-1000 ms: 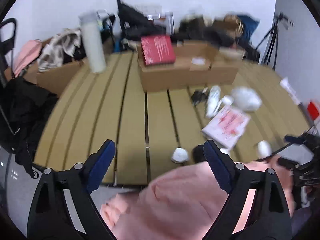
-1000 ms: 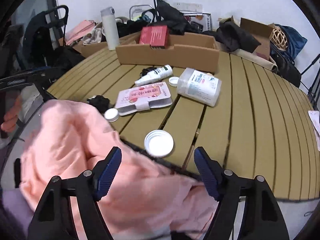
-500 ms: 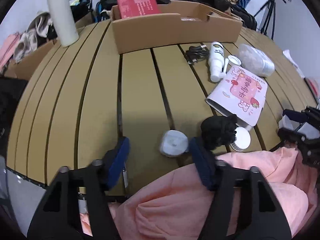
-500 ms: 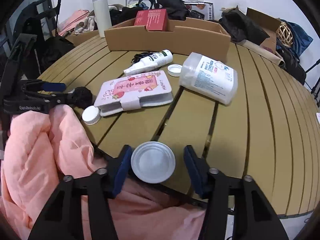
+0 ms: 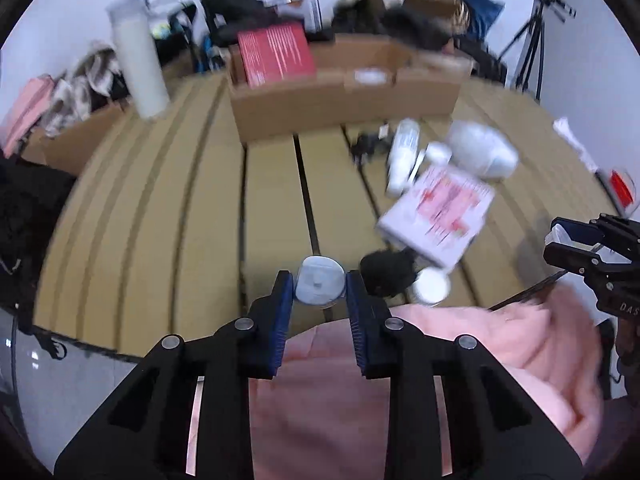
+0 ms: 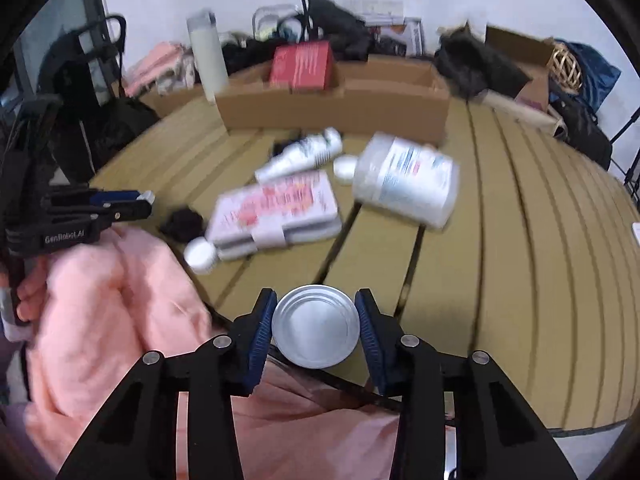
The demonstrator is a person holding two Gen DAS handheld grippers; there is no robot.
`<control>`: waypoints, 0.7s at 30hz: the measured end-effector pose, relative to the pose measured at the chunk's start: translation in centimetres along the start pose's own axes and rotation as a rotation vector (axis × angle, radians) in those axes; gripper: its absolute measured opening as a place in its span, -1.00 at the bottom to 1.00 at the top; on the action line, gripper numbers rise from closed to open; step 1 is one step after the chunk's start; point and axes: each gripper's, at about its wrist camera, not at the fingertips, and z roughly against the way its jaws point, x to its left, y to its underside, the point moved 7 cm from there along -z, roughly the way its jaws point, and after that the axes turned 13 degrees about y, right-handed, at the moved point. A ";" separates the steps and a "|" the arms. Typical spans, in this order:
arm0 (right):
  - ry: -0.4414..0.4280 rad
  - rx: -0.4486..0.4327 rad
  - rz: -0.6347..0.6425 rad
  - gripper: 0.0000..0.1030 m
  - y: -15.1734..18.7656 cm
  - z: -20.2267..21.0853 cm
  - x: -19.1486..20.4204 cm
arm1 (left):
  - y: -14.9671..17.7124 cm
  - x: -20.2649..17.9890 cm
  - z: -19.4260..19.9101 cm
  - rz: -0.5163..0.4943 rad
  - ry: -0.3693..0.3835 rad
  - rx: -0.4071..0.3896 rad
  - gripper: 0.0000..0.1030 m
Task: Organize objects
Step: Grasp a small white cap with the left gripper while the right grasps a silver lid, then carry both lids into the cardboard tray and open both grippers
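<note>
Left wrist view: the left gripper (image 5: 320,286) has just been closing, and its blue pads (image 5: 283,300) now pinch a small white case (image 5: 320,285) by its two sides, near the front edge of the slatted table (image 5: 180,208). It looks like smooth, hard plastic, light and rounded, so I'd guess it could squirt out of a narrow pinch; holding it across its widest part, as here, seems the safest place.

On the right wrist view the right gripper (image 6: 316,326) has likewise just been closing and clasps a round lid (image 6: 316,325) by its rim, also at the table's near edge, above the pink cloth (image 6: 112,300). The lid looks thin, stiff and nearly weightless. Squeezing the rim edge-on should hold, though hard pressure might bow it.
</note>
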 end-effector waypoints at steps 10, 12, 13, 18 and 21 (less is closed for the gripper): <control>-0.055 -0.186 0.020 -0.15 -1.7 12.5 1.2 | 1.6 -5.4 13.0 0.159 0.038 -0.212 -0.54; -0.058 -0.196 0.025 -0.15 -1.7 13.2 1.8 | 1.6 -5.9 13.9 0.122 0.007 -0.228 -0.54; -0.058 -0.200 0.029 -0.15 -1.8 13.3 2.0 | 1.4 -6.0 14.3 0.119 0.003 -0.238 -0.54; -0.064 -0.195 0.014 -0.15 -2.1 13.3 1.8 | 0.9 -5.6 14.2 0.130 0.001 -0.235 -0.54; -0.072 -0.168 -0.007 -0.15 -3.1 12.0 1.2 | -0.9 -4.7 13.4 0.131 0.009 -0.215 -0.54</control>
